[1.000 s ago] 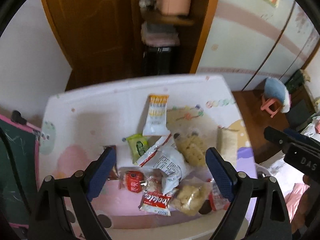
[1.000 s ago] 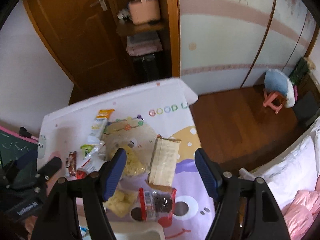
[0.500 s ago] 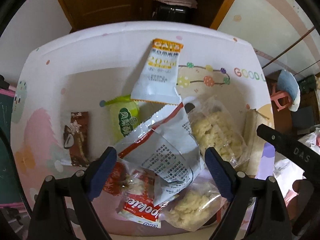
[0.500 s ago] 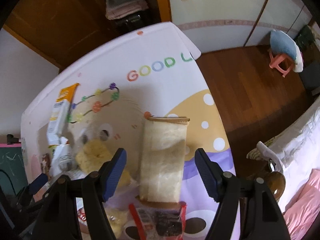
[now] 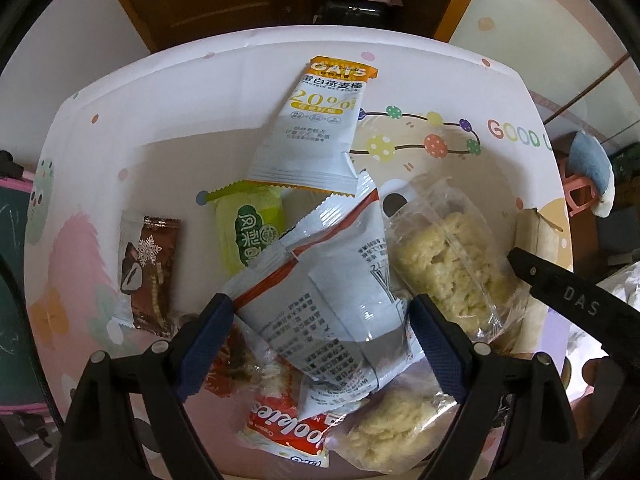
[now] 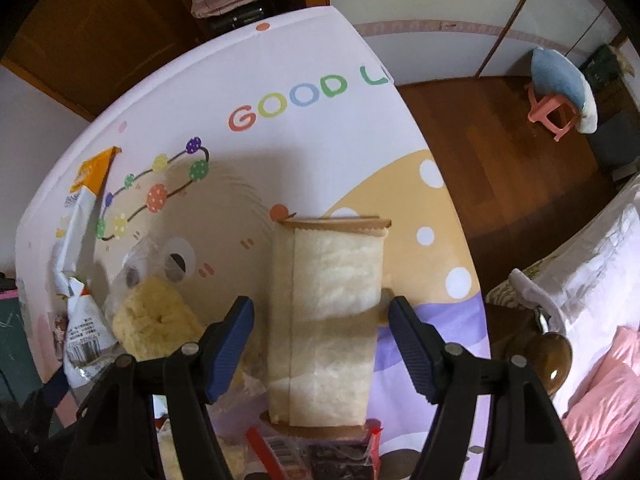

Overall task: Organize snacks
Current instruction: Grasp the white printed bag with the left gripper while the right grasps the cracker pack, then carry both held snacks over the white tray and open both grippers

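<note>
Now the right tongs (image 6: 320, 332) are closing around the long cake pack (image 6: 328, 312); the left tongs (image 5: 320, 340) are waiting wide open over the white bag (image 5: 332, 312). Next comes a soft squeeze.

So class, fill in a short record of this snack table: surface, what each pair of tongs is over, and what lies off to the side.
surface: cartoon-print table cover
left tongs: open, straddling the white and silver packet
right tongs: closing around the long pale cake pack, pads not yet touching
far item: oats bar
left side: brown chocolate wrapper, green packet
</note>
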Motion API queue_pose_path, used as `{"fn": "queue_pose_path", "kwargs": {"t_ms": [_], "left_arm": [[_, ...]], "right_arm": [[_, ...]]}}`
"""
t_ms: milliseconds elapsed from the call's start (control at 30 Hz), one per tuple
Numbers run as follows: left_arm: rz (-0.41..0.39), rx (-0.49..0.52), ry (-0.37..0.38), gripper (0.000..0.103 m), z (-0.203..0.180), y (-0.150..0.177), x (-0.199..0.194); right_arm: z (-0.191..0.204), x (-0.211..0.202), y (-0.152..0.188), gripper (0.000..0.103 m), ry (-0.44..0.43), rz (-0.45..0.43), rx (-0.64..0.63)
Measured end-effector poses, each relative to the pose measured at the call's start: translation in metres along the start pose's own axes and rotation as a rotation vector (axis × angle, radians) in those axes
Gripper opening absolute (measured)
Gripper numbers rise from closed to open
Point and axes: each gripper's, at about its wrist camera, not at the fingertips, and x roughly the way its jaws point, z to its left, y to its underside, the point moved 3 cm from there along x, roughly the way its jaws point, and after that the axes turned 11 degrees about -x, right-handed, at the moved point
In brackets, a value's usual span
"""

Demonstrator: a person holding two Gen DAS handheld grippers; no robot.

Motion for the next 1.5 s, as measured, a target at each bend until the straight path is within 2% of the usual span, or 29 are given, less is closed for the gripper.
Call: {"fn": "queue_pose_path", "kwargs": {"t_ms": [100,267,433,667,1067,1300,1500], "left_arm": [[0.003,0.007,-0.003,0.084,-0.004,0.000,0.001],[-0.032,0.067,-0.009,0.062,-0.014,0.006,-0.011],[-0.062,0.085,-0.013,0.053,-0.013,0.009,-0.019],[-0.147,0.077,0.009,0.050,0.003,0.010,-0.056],[-0.306,0.078,0.063,0.050,0.046,0.035,-0.164],[-0.386,0.071,0.090,0.050,0.069,0.064,-0.224],[-0.444,0.072,0.092,0.050,0.083,0.096,-0.262]], "right_arm": [[0.004,-0.001,0.001,0.055,0.047,0.004,-0.018],[0.008,-0.003,0.006,0.053,0.034,0.002,-0.034],[0.008,-0.011,0.013,0.053,0.032,-0.021,-0.040],[0.012,-0.045,0.016,0.053,0.007,-0.087,-0.060],[0.033,-0.138,0.029,0.053,-0.039,-0.275,-0.137],[0.052,-0.204,0.059,0.053,-0.094,-0.384,-0.194],[0.068,-0.245,0.097,0.053,-0.148,-0.435,-0.250]]}}
